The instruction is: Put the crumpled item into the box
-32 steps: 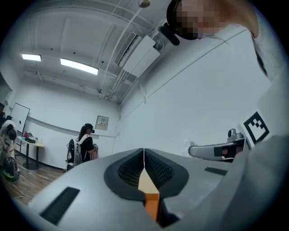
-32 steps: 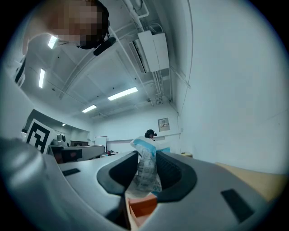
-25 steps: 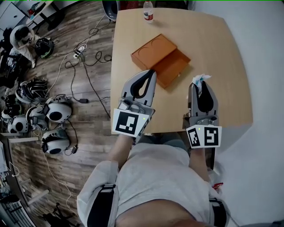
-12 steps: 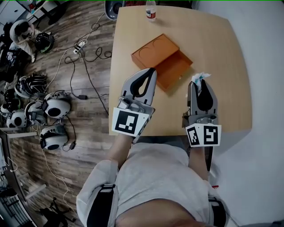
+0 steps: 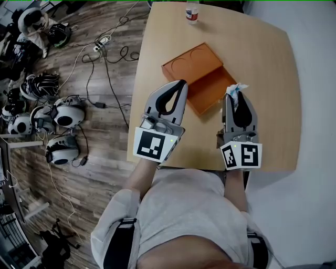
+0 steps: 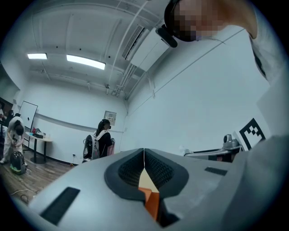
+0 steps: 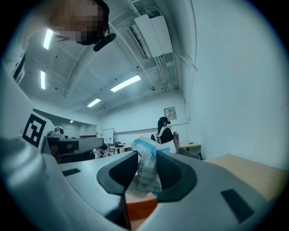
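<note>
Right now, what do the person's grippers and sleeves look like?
Both the left gripper and right gripper are grey shells with black-padded jaws tapering to a point. Each carries a white cube printed with black square markers at the rear. The person wears a light grey top with dark bands on the sleeves.

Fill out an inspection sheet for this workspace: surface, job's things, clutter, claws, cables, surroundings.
Surface: light wooden table.
Job's things: orange box open, nothing seen inside; crumpled item not yet in the box.
Clutter: plastic bottle at the table's far edge.
Claws: left claw shut and empty; right claw shut on the crumpled item, beside the box.
Cables: cables and a power strip on the floor left of the table; nothing seen on the table.
Surroundings: wooden floor; helmets piled at left.
</note>
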`<state>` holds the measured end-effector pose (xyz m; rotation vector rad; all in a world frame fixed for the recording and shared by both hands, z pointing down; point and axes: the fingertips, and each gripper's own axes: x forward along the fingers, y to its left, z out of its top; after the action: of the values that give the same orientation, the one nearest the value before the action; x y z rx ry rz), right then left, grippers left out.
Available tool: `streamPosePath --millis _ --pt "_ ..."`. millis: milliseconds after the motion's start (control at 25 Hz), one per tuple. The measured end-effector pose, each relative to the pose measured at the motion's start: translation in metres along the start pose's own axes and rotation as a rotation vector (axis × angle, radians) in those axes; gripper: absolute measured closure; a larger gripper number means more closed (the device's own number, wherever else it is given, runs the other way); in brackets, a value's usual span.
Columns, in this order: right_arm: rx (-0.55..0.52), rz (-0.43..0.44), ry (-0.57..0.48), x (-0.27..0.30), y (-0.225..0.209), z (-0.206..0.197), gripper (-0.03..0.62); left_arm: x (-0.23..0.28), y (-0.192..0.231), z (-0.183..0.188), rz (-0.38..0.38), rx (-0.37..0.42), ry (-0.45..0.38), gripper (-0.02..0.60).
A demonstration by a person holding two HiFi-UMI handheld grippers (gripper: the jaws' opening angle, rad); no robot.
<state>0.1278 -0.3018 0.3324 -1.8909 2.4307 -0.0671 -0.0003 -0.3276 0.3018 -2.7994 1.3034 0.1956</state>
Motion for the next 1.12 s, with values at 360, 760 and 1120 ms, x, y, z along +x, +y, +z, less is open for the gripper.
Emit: streamPosePath --millis 360,760,1120 --pt "-0.003 0.094 0.108 0.046 0.001 -0.038 0.476 0.007 0.028 -0.019 0.093 -0.034 0.026 0.568" --pt "0.008 0.156 0.245 0.072 0.008 -0.093 0.476 0.0 0.048 -0.045 0.168 -0.066 0.076 0.568" --pt "-0.045 0.208 0.418 0.08 0.013 -0.151 0.477 -0.01 0.059 -0.061 0.216 -0.088 0.113 0.568"
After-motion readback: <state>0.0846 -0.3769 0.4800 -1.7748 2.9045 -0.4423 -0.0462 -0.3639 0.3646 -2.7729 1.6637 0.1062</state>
